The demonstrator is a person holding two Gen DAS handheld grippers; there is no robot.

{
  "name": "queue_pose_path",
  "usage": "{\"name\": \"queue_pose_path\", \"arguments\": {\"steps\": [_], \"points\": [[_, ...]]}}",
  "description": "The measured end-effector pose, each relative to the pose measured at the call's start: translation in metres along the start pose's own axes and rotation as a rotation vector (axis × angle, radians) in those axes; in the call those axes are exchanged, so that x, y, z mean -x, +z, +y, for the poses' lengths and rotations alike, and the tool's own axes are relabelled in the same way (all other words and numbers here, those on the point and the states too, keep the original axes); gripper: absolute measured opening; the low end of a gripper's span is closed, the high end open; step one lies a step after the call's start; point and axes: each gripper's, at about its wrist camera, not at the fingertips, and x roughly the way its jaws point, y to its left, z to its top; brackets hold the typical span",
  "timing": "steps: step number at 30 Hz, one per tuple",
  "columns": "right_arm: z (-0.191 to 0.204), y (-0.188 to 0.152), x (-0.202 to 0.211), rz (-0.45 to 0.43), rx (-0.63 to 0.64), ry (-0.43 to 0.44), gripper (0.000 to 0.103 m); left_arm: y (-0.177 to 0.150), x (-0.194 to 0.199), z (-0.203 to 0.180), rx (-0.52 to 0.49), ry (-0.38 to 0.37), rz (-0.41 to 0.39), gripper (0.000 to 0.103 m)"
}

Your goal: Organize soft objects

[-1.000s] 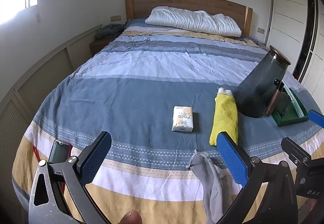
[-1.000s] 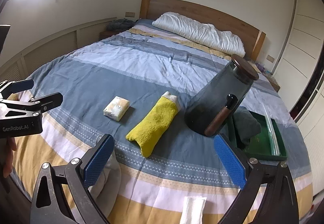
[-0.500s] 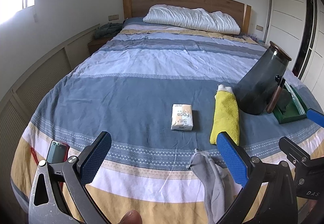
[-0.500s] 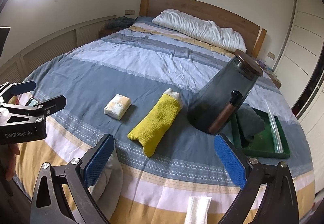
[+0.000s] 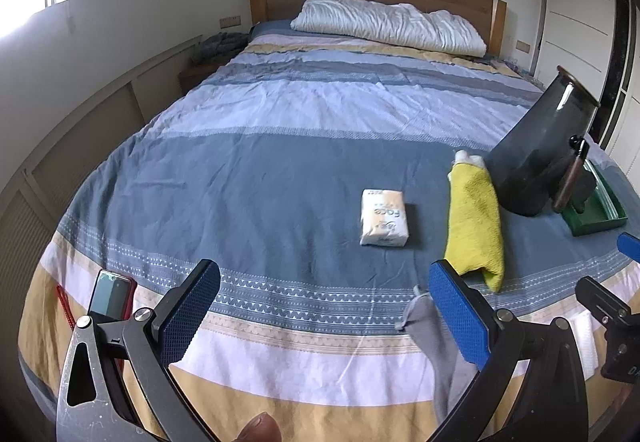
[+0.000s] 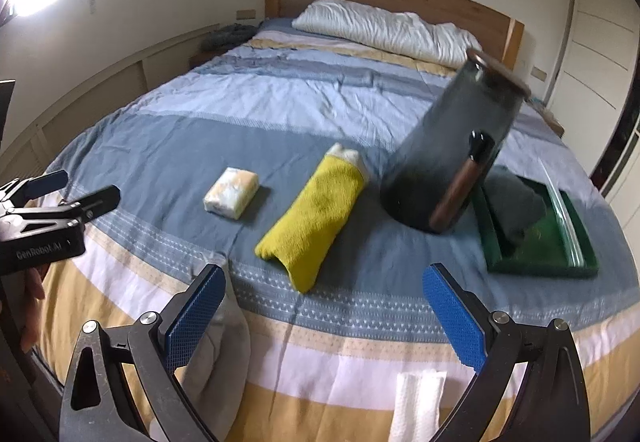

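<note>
Both tools hang over the foot of the bed [image 5: 280,170], each with its blue pads spread wide and nothing between them: the left hand-held gripper [image 5: 324,308] and the right hand-held gripper [image 6: 324,312]. On the blue stripe of the cover lies a yellow towel [image 6: 316,218], rolled, with a white cloth end showing at its far tip. Left of it, apart, sits a small tissue pack [image 5: 384,217]. A grey cloth [image 5: 436,346] droops over the bed's near edge, just beside the left tool's right pad and partly hidden by it. A white folded cloth [image 6: 416,402] lies on the near stripes, low in the right wrist view. Right of the towel and near its far end stands a dark jar [image 6: 452,146], tilted, with a brown-handled tool leaning against it. Behind the jar is a green tray [image 6: 560,262] holding a dark cloth. A phone [image 5: 110,294] rests at the bed's left corner. A white pillow [image 5: 388,26] lies at the headboard.
</note>
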Motion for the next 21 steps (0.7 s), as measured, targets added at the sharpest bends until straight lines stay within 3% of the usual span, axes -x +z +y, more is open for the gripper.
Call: {"name": "queue_pose_path", "arguments": {"steps": [16, 21], "points": [[0.005, 0.029, -0.063, 0.049, -0.076, 0.004, 0.101, 0.011, -0.050, -0.010, -0.016, 0.009, 0.038, 0.102], [0.001, 0.039, -0.096, 0.086, -0.103, 0.010, 0.099, -0.004, -0.048, -0.019, -0.032, -0.013, 0.065, 0.102]]}}
